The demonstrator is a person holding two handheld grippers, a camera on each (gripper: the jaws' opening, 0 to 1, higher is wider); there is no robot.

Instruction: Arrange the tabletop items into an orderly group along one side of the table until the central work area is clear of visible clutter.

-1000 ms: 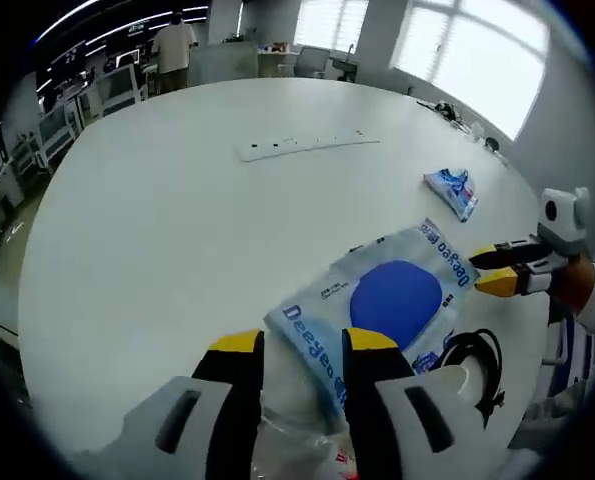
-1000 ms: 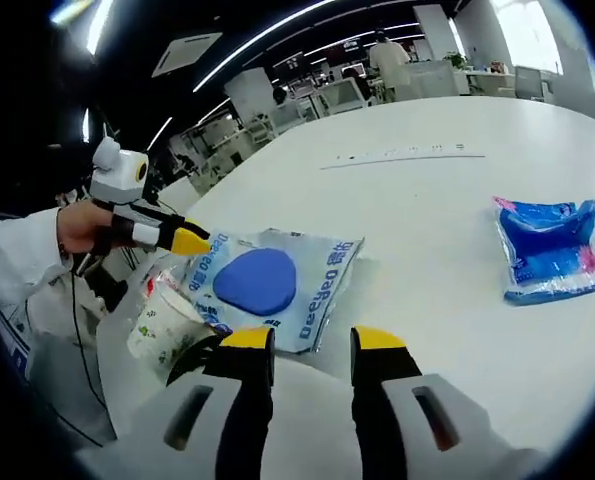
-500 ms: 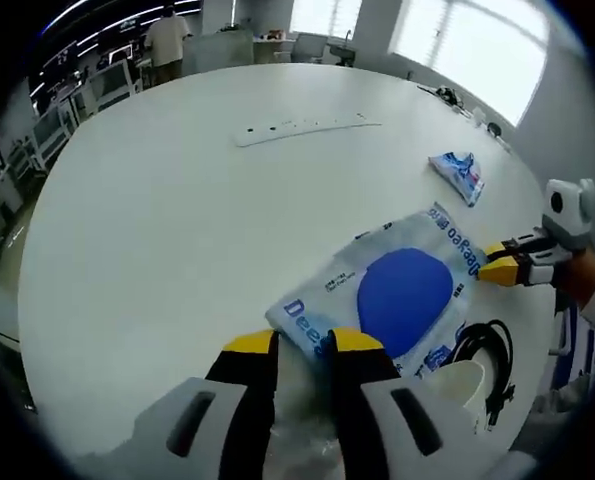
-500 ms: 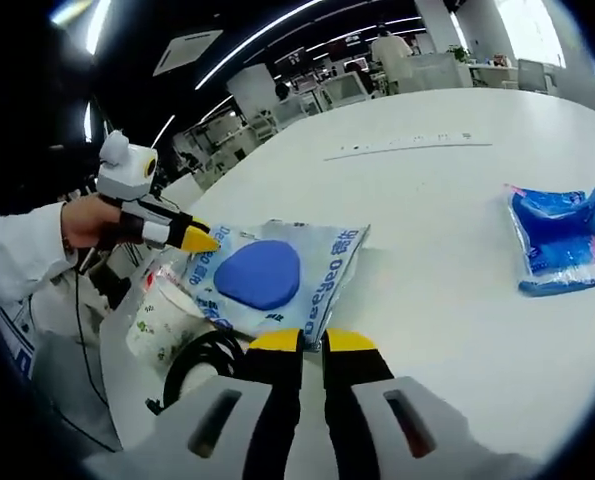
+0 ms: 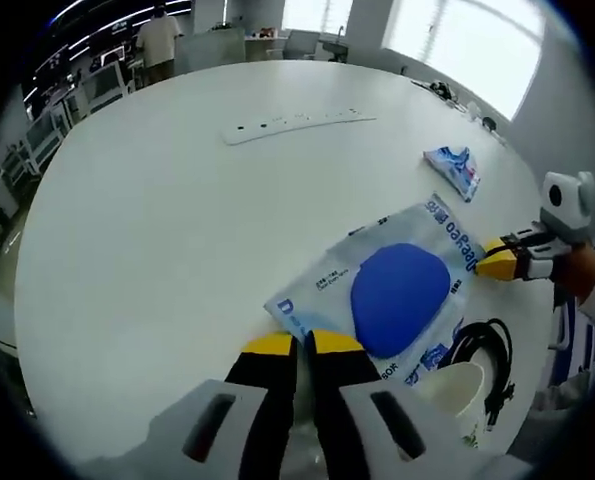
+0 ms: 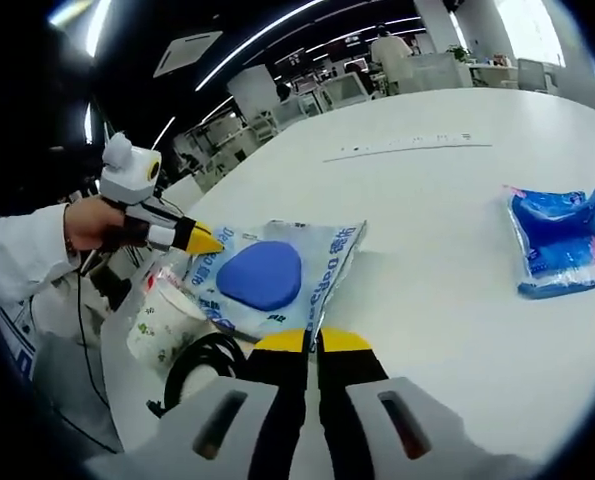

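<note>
Pinching the plastic bag (image 5: 397,290) at opposite corners with both grippers, left (image 5: 302,345) and right (image 6: 312,342), near the tabletop (image 5: 167,200) edge.

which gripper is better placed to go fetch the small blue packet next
Right, probably. The right gripper has the small blue packet lying nearby with bare table between, while the left gripper sits across the big bag.

Clear bag w/ blue pad (image 5: 397,298), small blue pack (image 6: 562,240) apart, cup (image 6: 164,320), black cable (image 5: 482,350)

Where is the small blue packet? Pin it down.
In the right gripper view the small blue packet lies alone at far right on the white table, well apart from the large bag.
</note>
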